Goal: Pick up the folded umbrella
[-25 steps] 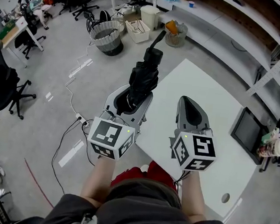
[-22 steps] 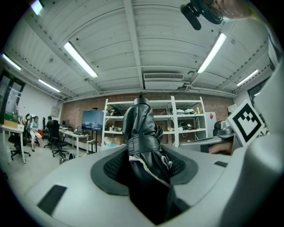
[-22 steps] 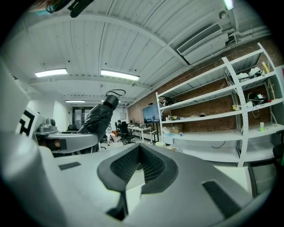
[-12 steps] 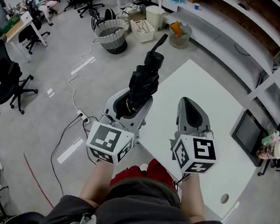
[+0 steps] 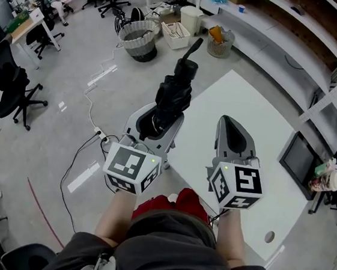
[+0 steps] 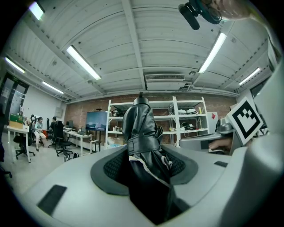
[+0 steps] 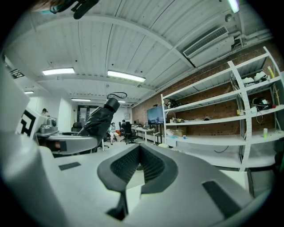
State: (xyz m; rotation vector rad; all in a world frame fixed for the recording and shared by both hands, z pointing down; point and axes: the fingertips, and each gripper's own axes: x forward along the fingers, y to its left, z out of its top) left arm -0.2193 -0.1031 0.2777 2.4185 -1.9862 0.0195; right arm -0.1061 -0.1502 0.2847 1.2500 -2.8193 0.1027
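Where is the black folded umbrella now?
Head view: the black folded umbrella is gripped in the left tongs, beside the left edge of the white table.

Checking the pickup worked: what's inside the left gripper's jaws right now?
A folded black umbrella, clamped by the left gripper, a strap round it. Its end deep between the jaws is covered and can't be seen.

The folded umbrella [image 5: 172, 98] is black cloth with a leathery sheen; the tabletop [image 5: 265, 136] is smooth matt white.
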